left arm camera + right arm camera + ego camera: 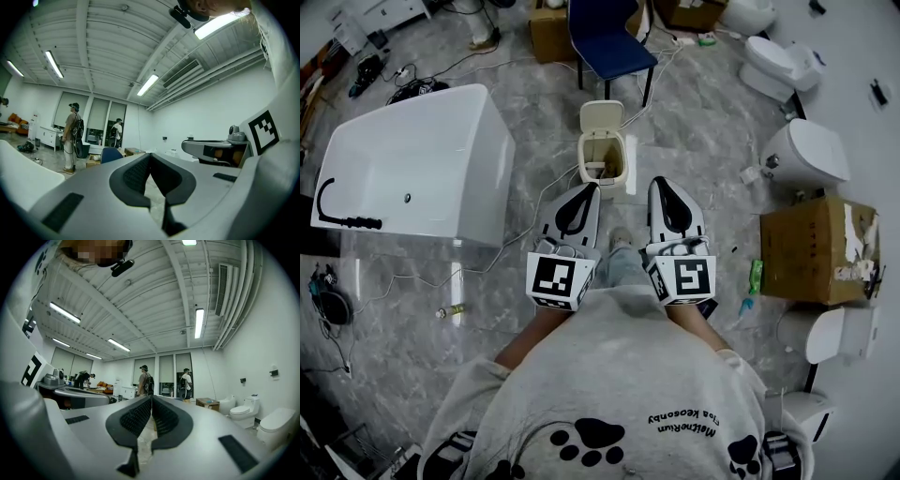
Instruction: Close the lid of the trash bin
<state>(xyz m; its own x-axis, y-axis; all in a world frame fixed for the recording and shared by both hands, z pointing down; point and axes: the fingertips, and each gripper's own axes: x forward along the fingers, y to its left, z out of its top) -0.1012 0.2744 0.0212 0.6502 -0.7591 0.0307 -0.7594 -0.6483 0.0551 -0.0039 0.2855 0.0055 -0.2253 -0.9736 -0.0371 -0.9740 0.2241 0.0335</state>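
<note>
Trash bin (pixel 617 161), lid (pixel 602 114) raised, stands before blue chair (pixel 609 42), near bathtub (pixel 412 159).

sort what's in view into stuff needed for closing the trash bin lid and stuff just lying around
For the job:
- trash bin
- its lid, standing open
- left gripper and right gripper, both shut and empty

Just lying about:
- bathtub
- blue chair
- cardboard box
- toilet

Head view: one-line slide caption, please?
The left gripper and right gripper, jaws shut, point toward the trash bin, lid raised.
</note>
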